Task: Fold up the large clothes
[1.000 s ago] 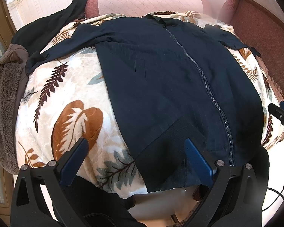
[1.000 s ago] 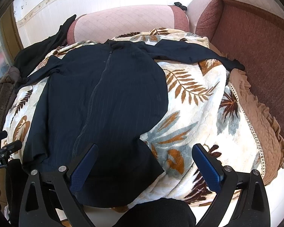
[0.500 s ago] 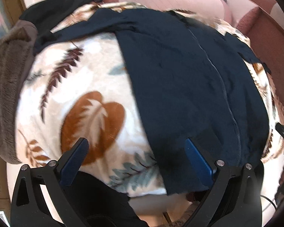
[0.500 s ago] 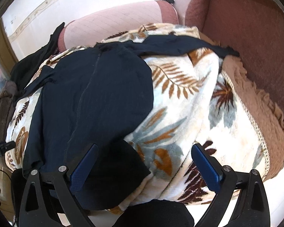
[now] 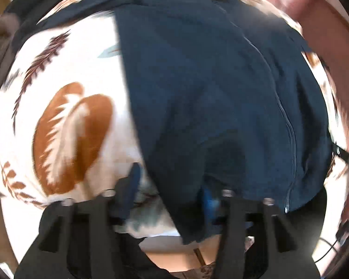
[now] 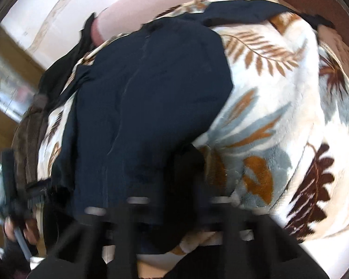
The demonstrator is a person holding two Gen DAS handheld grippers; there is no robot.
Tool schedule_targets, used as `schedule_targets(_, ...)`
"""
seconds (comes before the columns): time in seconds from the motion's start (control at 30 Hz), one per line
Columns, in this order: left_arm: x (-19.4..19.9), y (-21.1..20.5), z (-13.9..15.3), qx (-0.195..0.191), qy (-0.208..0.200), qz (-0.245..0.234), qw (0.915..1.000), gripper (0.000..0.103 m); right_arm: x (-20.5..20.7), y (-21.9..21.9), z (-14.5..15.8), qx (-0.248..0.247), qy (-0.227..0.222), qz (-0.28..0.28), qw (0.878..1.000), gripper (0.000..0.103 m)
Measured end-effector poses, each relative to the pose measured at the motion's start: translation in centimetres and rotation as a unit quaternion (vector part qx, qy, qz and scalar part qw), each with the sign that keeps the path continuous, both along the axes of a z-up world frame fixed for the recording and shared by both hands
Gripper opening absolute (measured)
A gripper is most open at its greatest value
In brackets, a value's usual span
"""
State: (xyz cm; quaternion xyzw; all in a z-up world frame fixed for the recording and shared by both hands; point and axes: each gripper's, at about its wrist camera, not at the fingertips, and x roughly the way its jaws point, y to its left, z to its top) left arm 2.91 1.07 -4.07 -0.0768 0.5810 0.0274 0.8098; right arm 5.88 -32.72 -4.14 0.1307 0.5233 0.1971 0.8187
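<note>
A dark navy zip-up jacket (image 5: 209,81) lies spread front-up on a leaf-print blanket (image 5: 69,116); it also shows in the right wrist view (image 6: 151,97). My left gripper (image 5: 172,186) is at the jacket's near left hem corner, its jaws closing around the hem edge. My right gripper (image 6: 174,200) is at the near right hem corner, its jaws narrowed around the dark fabric. Both views are blurred, and the fingertips are partly hidden by cloth.
The blanket (image 6: 279,116) covers a sofa with pink-brown cushions (image 6: 132,11). A brown furry cloth (image 6: 28,139) and a black garment (image 6: 65,65) lie at the left. The other gripper and hand (image 6: 14,209) show at the right wrist view's left edge.
Both grippers have moved down and forward onto the jacket's near hem. Their jaws have narrowed from wide open to close around the hem corners.
</note>
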Motion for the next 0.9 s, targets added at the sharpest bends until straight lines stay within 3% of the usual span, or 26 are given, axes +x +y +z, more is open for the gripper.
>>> schedule_targets(0.1, -1.2, 3.1, 0.7, -0.006, 0.002, 0.031, 0.9995, 0.024, -1.4, -2.0, 3.5, 0.054, -0.046, -0.012, 0.997, 0.008)
schedule_targets(0.17, -2.3, 5.7, 1.2, -0.012, 0.004, 0.056, 0.9983, 0.024, -2.2, -3.8, 5.4, 0.076, -0.067, -0.035, 0.994, 0.008)
schedule_targets(0.27, -4.0, 9.4, 1.3, -0.019, 0.019, 0.094, 0.9952, 0.024, -2.3, -4.1, 4.9, 0.016, -0.047, -0.039, 0.998, 0.011)
schedule_targets(0.3, -4.5, 10.2, 1.4, -0.026, 0.020, 0.098, 0.9947, 0.024, -2.1, -4.3, 4.3, -0.003, -0.031, -0.046, 0.998, 0.019)
schedule_targets(0.37, -5.2, 11.0, 1.9, -0.045, 0.009, 0.100, 0.9939, 0.029, -1.6, -5.5, 3.4, -0.008, -0.022, -0.084, 0.996, 0.020)
schedule_targets(0.43, -5.0, 11.0, 2.6, -0.056, -0.004, 0.089, 0.9944, 0.052, -0.9, -6.5, 3.0, 0.030, -0.016, -0.115, 0.993, 0.034)
schedule_targets(0.47, -4.6, 10.5, 2.8, -0.056, -0.012, 0.085, 0.9947, 0.054, -0.3, -6.8, 2.4, 0.055, -0.016, -0.131, 0.990, 0.050)
schedule_targets(0.5, -4.1, 10.1, 3.0, -0.058, -0.015, 0.078, 0.9952, 0.055, 0.0, -7.0, 1.8, 0.059, -0.016, -0.138, 0.989, 0.056)
schedule_targets(0.57, -3.1, 9.3, 2.7, -0.064, -0.017, 0.064, 0.9958, 0.055, 1.0, -6.4, -0.3, 0.037, 0.010, -0.134, 0.990, 0.056)
schedule_targets(0.6, -2.1, 8.4, 2.4, -0.063, -0.012, 0.058, 0.9963, 0.055, 1.3, -5.2, -1.0, 0.039, 0.028, -0.116, 0.992, 0.050)
schedule_targets(0.63, -1.4, 8.1, 2.0, -0.060, -0.008, 0.053, 0.9967, 0.055, 1.7, -4.0, -1.4, 0.042, 0.041, -0.092, 0.994, 0.033)
schedule_targets(0.67, -0.9, 7.4, 2.0, -0.058, -0.008, 0.043, 0.9974, 0.055, 1.6, -3.1, -0.9, 0.023, 0.029, -0.079, 0.996, 0.004)
schedule_targets(0.77, 0.2, 6.3, 2.2, -0.034, -0.018, 0.030, 0.9988, 0.056, 1.0, -3.8, 3.5, 0.020, -0.067, -0.094, 0.993, 0.001)
schedule_targets(0.8, 0.9, 5.9, 1.5, -0.016, -0.015, 0.031, 0.9993, 0.059, 1.1, -4.3, 4.1, 0.017, -0.079, -0.103, 0.991, 0.001)
schedule_targets(0.83, 1.3, 5.8, 0.8, 0.008, -0.004, 0.035, 0.9993, 0.060, 1.3, -4.8, 4.5, 0.008, -0.085, -0.111, 0.990, 0.001)
schedule_targets(0.9, 2.1, 5.3, -0.8, 0.032, 0.025, 0.041, 0.9984, 0.060, 2.2, -5.2, 3.1, -0.021, -0.047, -0.100, 0.994, 0.001)
